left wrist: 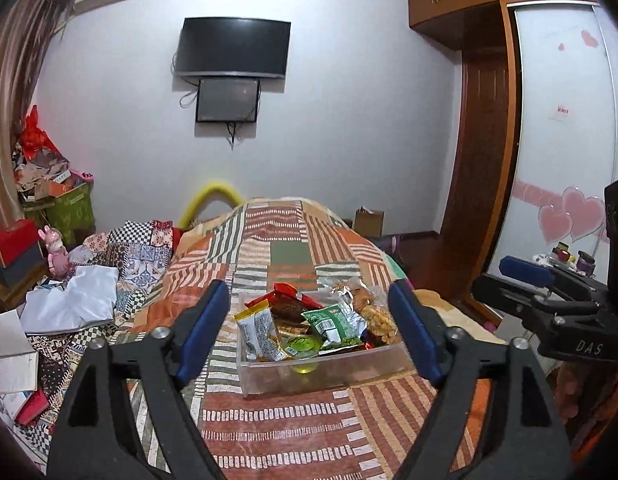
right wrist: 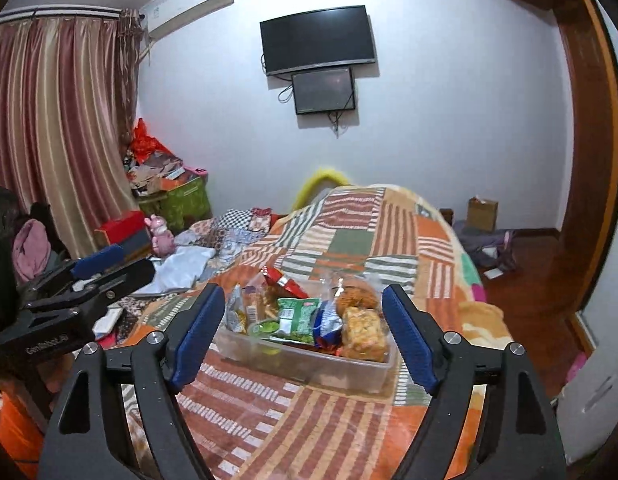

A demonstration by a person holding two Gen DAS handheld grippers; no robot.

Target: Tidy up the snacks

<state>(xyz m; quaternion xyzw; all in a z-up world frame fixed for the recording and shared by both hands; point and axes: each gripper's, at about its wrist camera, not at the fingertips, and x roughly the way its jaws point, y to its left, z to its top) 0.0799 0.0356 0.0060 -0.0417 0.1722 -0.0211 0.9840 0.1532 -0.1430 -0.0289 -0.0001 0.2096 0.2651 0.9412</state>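
Note:
A clear plastic box (left wrist: 341, 376) sits on the patchwork bedspread (left wrist: 277, 432), full of snacks: a green packet (left wrist: 333, 322), a yellow-grey packet (left wrist: 259, 332), a red wrapper (left wrist: 285, 292), a green jelly cup (left wrist: 299, 346) and golden pastries (left wrist: 379, 318). My left gripper (left wrist: 309, 332) is open and empty, held above the box's near side. The right wrist view shows the same box (right wrist: 309, 364) with the green packet (right wrist: 297, 314) and pastries (right wrist: 363, 332). My right gripper (right wrist: 305, 336) is open and empty, just short of the box. Each gripper shows at the edge of the other's view.
A white cloth (left wrist: 75, 300), a pink toy (left wrist: 57, 256) and books (left wrist: 17, 368) lie on the bed's left side. Boxes and bags (left wrist: 57, 200) pile by the curtain. A wardrobe (left wrist: 565, 120) stands right, beyond the bed's edge. A TV (left wrist: 233, 48) hangs on the far wall.

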